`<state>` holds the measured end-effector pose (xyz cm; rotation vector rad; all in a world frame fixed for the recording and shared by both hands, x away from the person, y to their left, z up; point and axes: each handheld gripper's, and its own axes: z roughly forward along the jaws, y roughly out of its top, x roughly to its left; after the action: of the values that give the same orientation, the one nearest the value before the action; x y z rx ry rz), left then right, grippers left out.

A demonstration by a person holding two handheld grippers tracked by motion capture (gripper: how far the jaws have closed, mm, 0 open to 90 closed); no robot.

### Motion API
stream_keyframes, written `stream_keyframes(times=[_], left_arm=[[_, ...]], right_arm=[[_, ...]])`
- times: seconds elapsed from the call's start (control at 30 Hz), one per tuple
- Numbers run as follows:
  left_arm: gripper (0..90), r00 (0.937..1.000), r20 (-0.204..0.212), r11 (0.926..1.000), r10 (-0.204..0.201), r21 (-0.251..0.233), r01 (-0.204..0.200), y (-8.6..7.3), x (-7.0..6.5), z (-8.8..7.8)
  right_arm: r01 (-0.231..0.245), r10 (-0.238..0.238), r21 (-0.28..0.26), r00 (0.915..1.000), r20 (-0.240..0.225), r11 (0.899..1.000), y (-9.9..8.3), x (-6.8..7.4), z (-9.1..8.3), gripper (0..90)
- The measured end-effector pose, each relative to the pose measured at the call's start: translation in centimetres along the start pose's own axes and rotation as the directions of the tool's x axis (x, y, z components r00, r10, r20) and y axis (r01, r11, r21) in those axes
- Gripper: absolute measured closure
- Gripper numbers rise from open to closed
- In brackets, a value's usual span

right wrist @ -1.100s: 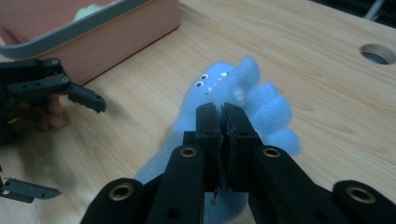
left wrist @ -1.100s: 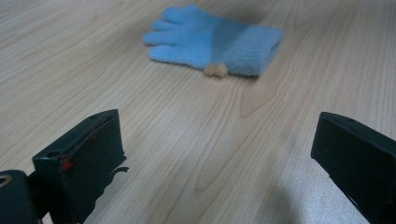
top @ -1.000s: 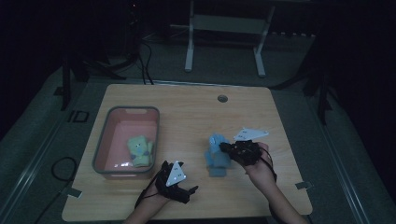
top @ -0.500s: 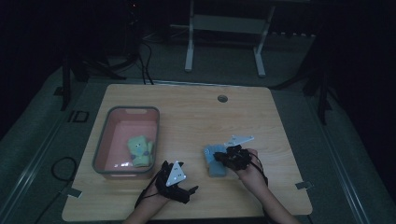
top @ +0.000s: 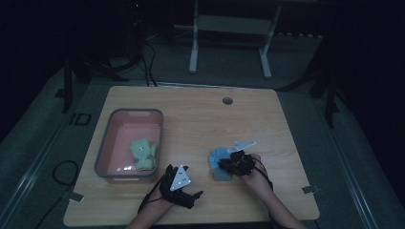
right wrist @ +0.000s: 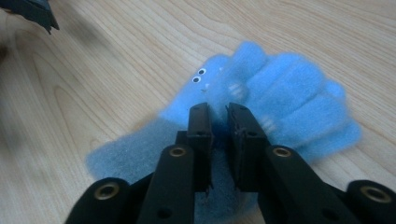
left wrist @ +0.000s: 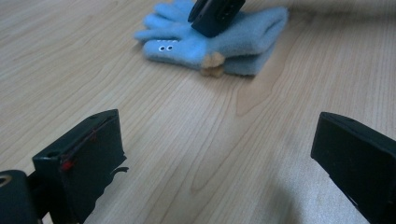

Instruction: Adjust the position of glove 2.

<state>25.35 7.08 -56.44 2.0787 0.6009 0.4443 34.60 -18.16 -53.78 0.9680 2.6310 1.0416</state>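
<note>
A pair of fuzzy blue gloves [top: 217, 161] with small googly eyes lies flat on the wooden table [top: 200, 119], right of centre near the front. My right gripper [top: 223, 164] points down on top of the blue gloves [right wrist: 285, 88]. Its jaws [right wrist: 219, 116] have just been opening and stand a narrow gap apart, with blue fabric under the tips and no pinch on it. My left gripper [top: 193, 187] rests near the front edge, open wide and empty [left wrist: 219, 140], facing the blue gloves [left wrist: 219, 44] a short way off.
A pink bin with a grey rim [top: 160, 138] stands at the table's left and holds a green-yellow glove [top: 143, 152]. A cable hole [top: 228, 100] sits near the far edge. Dark floor and a metal stand lie beyond the table.
My right hand has come down with the blue gloves, which now lie flat on the table instead of hanging bunched. Its jaws have parted slightly. The left gripper has stayed put.
</note>
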Motion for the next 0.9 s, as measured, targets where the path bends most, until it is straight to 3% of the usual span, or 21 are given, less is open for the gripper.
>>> stream_keyframes(times=[0.1, 0.17, 0.27, 0.37, 0.43, 0.53, 0.67, 0.8, 0.9], left_arm=[[2.9, 0.9997, 0.010, 0.9994, 0.023, -0.026, -0.023, 0.3, -0.3, -0.2], [2.9, 0.9982, 0.015, 0.9968, 0.059, -0.055, -0.058, 0.5, -0.6, -0.4], [2.9, 0.9960, 0.036, 0.9933, 0.082, -0.084, -0.079, 1.0, -1.1, -0.7], [3.0, 0.9957, 0.050, 0.9963, 0.078, -0.038, -0.077, 1.6, -1.6, -0.7], [2.9, 0.9934, 0.092, 0.9968, 0.068, -0.048, -0.064, 1.9, -1.8, -0.7], [3.0, 0.9914, 0.117, 0.9963, 0.059, -0.069, -0.051, 2.3, -1.7, -0.7], [3.0, 0.9904, 0.132, 0.9958, 0.042, -0.087, -0.030, 2.8, -1.4, -0.7], [4.2, 0.9865, 0.149, 0.9955, 0.068, -0.075, -0.057, 3.3, -1.3, -0.6], [5.0, 0.9817, 0.170, 0.9945, 0.086, -0.073, -0.075, 3.5, -1.2, -0.3]], right_arm=[[0.015, -0.015, -0.012, 0.9998, 0.014, 1.000, 0.2, 0.2, -0.6, 69.8], [0.033, -0.033, -0.017, 0.9992, 0.023, 0.999, 0.3, 0.2, -1.0, 64.9], [0.023, -0.023, -0.054, 0.9997, 0.003, 0.998, 0.2, 0.1, -1.7, 48.6], [0.029, -0.029, -0.076, 0.9995, -0.006, 0.997, 0.1, -0.4, -2.3, 31.3], [0.024, -0.029, -0.088, 0.9980, -0.056, 0.996, -0.1, -0.8, -2.5, 19.1], [0.039, -0.044, -0.101, 0.9977, -0.051, 0.994, -0.4, -1.1, -2.8, 14.5], [0.029, -0.034, -0.132, 0.9988, -0.035, 0.991, -0.6, -1.9, -3.2, 15.0], [0.037, -0.040, -0.146, 0.9990, -0.018, 0.989, -0.3, -2.4, -3.8, 14.3], [0.011, -0.013, -0.140, 0.9998, -0.015, 0.990, -0.2, -2.8, -4.2, 14.3]])
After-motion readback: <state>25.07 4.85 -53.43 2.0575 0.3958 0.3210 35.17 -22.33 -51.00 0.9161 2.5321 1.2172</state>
